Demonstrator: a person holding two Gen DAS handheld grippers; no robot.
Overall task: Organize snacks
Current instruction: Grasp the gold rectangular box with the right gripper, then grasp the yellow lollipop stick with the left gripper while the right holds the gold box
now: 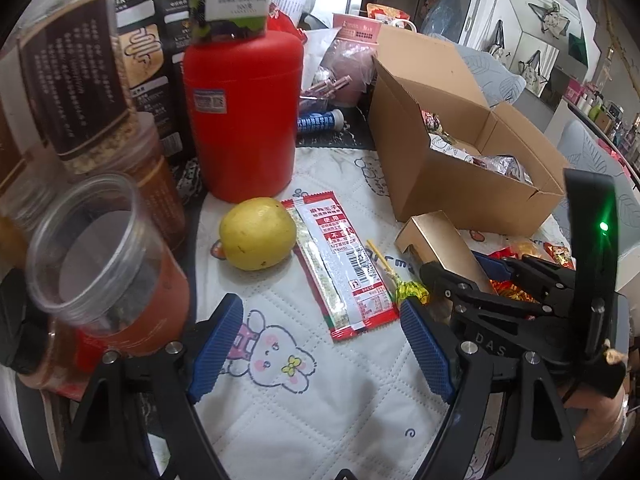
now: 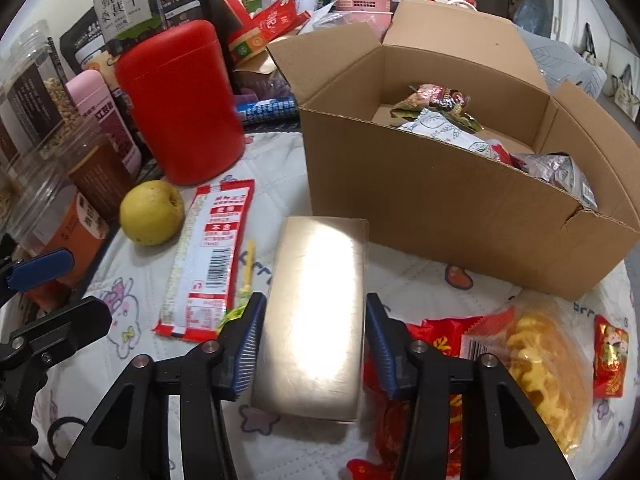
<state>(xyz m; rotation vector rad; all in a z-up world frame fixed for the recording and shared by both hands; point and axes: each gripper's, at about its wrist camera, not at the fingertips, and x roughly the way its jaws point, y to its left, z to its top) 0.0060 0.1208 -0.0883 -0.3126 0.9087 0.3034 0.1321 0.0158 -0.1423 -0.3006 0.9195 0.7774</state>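
Cluttered table under a white quilted cloth [image 2: 320,456] printed with rabbits; shelves and bags are showing behind, out of focus.

Right gripper [image 2: 316,340] is pointing steeply down with its blue pads straddling the near end of a gold box [image 2: 316,300]. The pads are sitting at or just beside the box's long sides; whether they are pressing I cannot tell. No earlier view, so nothing on jaw motion.

Left gripper [image 1: 320,344] is standing wide and empty over bare cloth, with a red-and-white sachet [image 1: 344,264] at its 12 o'clock, reaching down between the pad tips.

Handling judgement: the gold box is looking rigid, flat-sided and glossy, so probably slippery. Squeeze across the two long sides near mid-length; grip firmly, as weight is unknown. The sachet is thin and limp and will need pinching at an edge.

From the gold box: cardboard carton [image 2: 440,208] at 1 o'clock, open, already holding wrapped snacks. Yellow fruit [image 2: 152,212] at 10 o'clock, red canister [image 2: 180,104] behind it. Red snack packets [image 2: 444,336] and a bag of yellow crisps [image 2: 548,360] at 3 o'clock.

Hard to make out: glare is washing out the box's top; its far end is blurring; carton depth is hidden; jars at left are cut off.
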